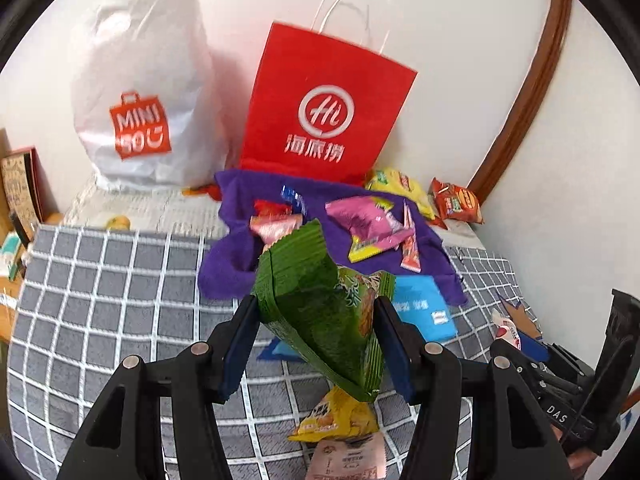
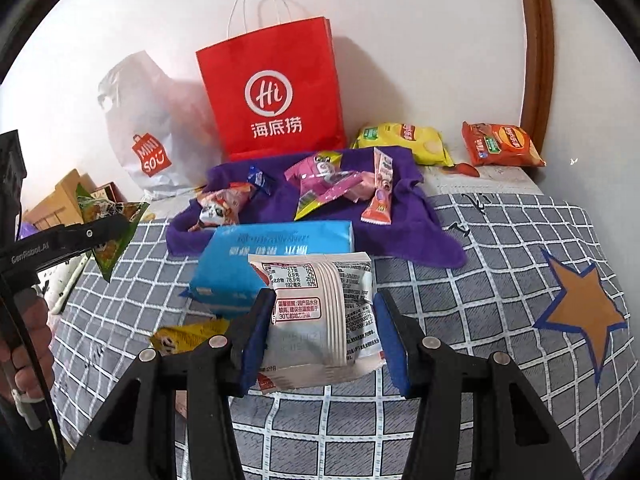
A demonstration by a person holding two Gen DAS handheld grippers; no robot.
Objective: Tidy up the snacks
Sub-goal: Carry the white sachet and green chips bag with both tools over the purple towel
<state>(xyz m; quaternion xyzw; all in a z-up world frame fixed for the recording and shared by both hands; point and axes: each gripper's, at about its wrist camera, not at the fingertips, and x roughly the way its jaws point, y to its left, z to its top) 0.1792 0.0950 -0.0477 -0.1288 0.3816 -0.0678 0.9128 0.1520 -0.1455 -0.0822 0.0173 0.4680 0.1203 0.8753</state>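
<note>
- Two grippers are hovering over a bed covered by a grey checked blanket (image 2: pixel 500 240), which is spreading across the lower part of both views; an orange star with a blue edge (image 2: pixel 580 308) is showing on its right side in the right wrist view
- A white Miniso plastic bag (image 1: pixel 140 92) is leaning against the wall at the back left; a red paper bag (image 1: pixel 324 108) with white handles is standing just beside it, upright
- A purple cloth (image 2: pixel 408 216) is lying crumpled in front of the red bag, carrying several small packets; a pink packet (image 2: pixel 324 184) is sitting near its middle and a slim pink stick packet (image 2: pixel 380 188) is lying just right of it
- A light blue pack (image 2: pixel 276 260) is lying on the blanket at the near edge of the cloth
- A yellow chip bag (image 2: pixel 404 140) and an orange chip bag (image 2: pixel 500 144) are resting near the wall, right of the red bag and apart from each other
- The left gripper (image 1: pixel 316 344) is clamping a green snack packet (image 1: pixel 320 320) between its blue pads, lifted clear of the blanket and tilted; a yellow packet (image 1: pixel 336 416) is lying below it
- The right gripper (image 2: pixel 324 328) is gripping a white snack packet (image 2: pixel 320 316), printed back facing the camera, raised above the blanket in front of the blue pack
- A person's hand (image 2: pixel 28 356) is showing at the left edge of the right wrist view
</note>
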